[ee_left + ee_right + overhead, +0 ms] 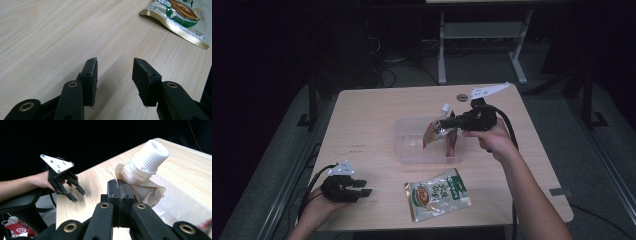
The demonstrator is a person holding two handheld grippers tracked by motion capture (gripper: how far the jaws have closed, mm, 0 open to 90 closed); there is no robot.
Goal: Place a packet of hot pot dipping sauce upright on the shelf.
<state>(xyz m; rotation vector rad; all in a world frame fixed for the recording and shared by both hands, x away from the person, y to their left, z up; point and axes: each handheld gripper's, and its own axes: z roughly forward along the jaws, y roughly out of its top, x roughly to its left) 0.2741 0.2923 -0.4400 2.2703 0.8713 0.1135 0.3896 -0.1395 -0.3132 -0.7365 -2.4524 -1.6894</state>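
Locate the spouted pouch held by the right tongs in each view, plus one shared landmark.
High view: spouted pouch centre, over the clear plastic tray, pinched by the right tongs.
Left gripper view: not in it.
Right gripper view: right of centre, white cap up, just above the shut jaws.
Shared landmark: the light wood table, seen in every view.

Worktop (362,115): bare wood is lying open across the far left and along the left edge, giving free passage. Clear tray (404,150) is blocking the centre, with the right claw (451,123) hanging a spouted pouch (435,131) over it. Green packet (438,194) is lying flat near the front edge, just right of the left claw (363,188).
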